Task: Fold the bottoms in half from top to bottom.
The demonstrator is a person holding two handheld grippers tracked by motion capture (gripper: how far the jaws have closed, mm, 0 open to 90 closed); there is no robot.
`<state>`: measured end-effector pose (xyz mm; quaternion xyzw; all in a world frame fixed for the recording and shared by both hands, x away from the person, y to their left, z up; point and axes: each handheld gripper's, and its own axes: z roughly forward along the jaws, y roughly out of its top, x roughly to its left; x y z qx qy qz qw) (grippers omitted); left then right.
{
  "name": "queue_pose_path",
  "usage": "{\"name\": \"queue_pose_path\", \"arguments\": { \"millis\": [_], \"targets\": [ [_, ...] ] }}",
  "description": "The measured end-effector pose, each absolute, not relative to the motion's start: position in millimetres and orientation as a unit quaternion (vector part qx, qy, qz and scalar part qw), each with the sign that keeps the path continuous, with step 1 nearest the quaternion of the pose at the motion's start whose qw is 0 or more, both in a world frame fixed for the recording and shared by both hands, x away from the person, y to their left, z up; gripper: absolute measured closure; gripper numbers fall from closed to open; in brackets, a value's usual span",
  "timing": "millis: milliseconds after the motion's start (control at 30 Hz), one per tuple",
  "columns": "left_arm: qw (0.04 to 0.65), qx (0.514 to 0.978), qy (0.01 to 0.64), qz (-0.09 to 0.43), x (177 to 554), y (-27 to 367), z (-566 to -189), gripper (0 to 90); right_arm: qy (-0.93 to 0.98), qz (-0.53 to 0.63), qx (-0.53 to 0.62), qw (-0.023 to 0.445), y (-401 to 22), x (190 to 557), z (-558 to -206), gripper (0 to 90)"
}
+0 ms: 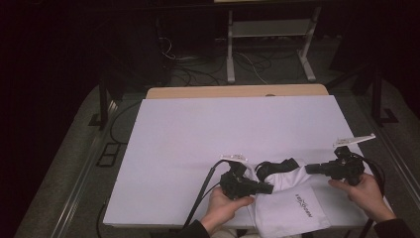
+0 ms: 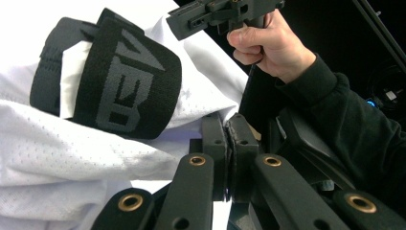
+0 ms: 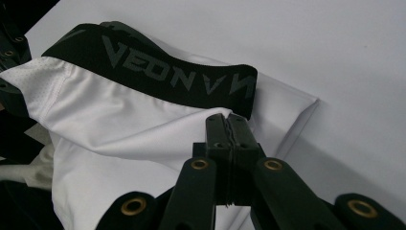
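Table (image 1: 198, 134): white, wide bare area ahead; use it to spread work flat.
White mesh shorts (image 1: 292, 198): bunched at near edge between your hands, black elastic waistband (image 1: 277, 166) folded on top.
Left tongs (image 1: 267, 188): jaws closed, pinching white fabric edge; draw sideways, not up.
Right tongs (image 1: 311, 169): jaws closed on fabric just under waistband (image 3: 177, 79). Pull both ends evenly, keep waistband taut, avoid twist.
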<state>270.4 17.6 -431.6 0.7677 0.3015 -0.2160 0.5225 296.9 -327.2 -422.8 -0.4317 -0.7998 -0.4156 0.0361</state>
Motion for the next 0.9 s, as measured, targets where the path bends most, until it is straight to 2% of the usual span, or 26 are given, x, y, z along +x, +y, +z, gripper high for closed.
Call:
{"name": "queue_pose_path", "arguments": {
  "millis": [367, 533, 900],
  "targets": [
    [0.52, 0.763, 0.316, -0.22, 266, 19, -446, 87.2, -0.806, -0.399, -0.434, 0.052, -326, 296, -428, 85.8],
    [0.525, 0.758, 0.321, -0.218, 266, 20, -449, 87.2, -0.807, -0.397, -0.435, 0.048, -325, 296, -426, 74.8],
    [0.529, 0.754, 0.325, -0.216, 266, 20, -450, 87.2, -0.799, -0.402, -0.444, 0.044, -319, 307, -421, 59.8]
  ]
}}
